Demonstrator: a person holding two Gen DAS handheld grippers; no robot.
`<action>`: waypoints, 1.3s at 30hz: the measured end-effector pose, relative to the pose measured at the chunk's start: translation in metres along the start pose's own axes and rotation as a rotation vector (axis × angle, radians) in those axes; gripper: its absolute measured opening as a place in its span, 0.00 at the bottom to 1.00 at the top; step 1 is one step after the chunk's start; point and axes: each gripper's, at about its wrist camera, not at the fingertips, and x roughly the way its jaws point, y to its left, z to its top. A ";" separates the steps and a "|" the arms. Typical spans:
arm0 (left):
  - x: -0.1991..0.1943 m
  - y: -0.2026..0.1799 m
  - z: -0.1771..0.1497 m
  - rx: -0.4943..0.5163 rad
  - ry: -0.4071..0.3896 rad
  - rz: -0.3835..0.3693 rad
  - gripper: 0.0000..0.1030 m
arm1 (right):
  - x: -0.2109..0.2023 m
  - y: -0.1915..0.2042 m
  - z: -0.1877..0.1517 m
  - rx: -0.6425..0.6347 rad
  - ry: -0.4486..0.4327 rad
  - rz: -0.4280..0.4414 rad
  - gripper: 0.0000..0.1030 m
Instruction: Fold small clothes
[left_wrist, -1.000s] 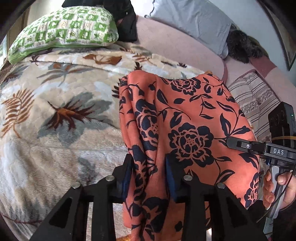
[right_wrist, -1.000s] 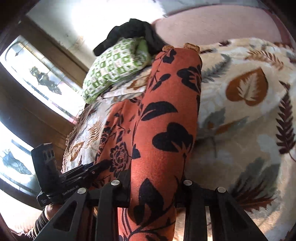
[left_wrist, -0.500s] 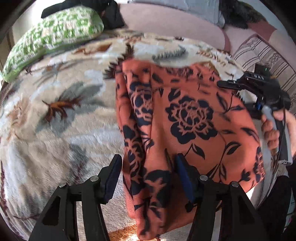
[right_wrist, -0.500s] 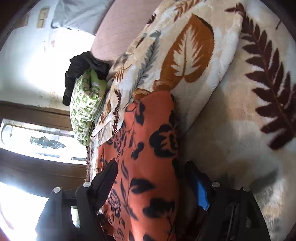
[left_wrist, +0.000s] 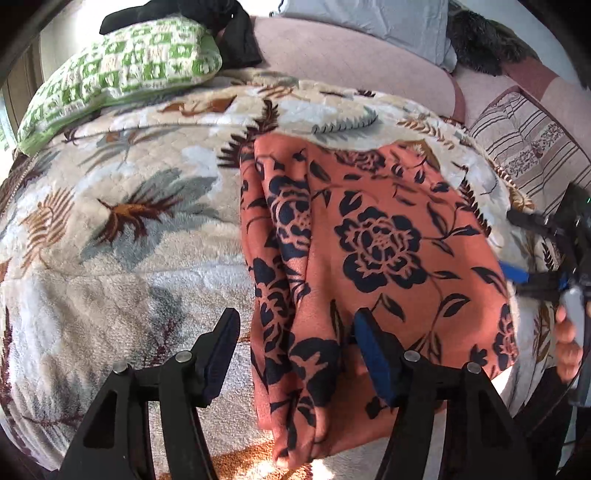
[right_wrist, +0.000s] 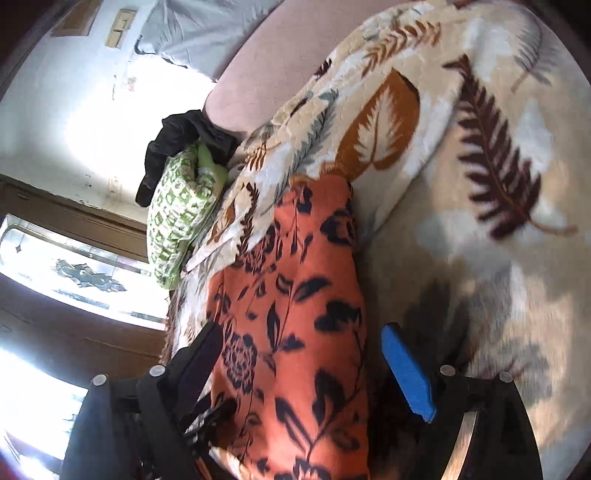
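Observation:
An orange garment with black flowers (left_wrist: 369, 251) lies folded flat on the leaf-print blanket (left_wrist: 110, 229). It also shows in the right wrist view (right_wrist: 291, 314). My left gripper (left_wrist: 295, 332) is open, its jaws spread over the garment's near left edge. My right gripper (right_wrist: 303, 358) is open over the garment's right edge, and it shows at the far right of the left wrist view (left_wrist: 535, 251), held by a hand.
A green and white pillow (left_wrist: 122, 77) with a black cloth (left_wrist: 221, 26) on it lies at the back left. A pink headboard cushion (left_wrist: 351, 59) and a striped cushion (left_wrist: 524, 140) stand behind. A window (right_wrist: 74, 273) shows left in the right wrist view.
Both grippers were shut on the lifted garment. They lowered it onto the blanket, opened and let go. The garment now lies flat.

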 end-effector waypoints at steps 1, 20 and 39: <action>-0.012 0.001 -0.001 0.021 -0.042 -0.012 0.64 | -0.001 -0.007 -0.011 0.040 0.022 0.008 0.87; 0.022 0.017 -0.024 0.043 0.100 0.074 0.71 | -0.007 0.001 -0.083 -0.035 0.031 0.009 0.73; 0.024 0.028 -0.026 0.014 0.103 0.037 0.77 | 0.023 0.014 0.001 -0.067 0.058 -0.164 0.72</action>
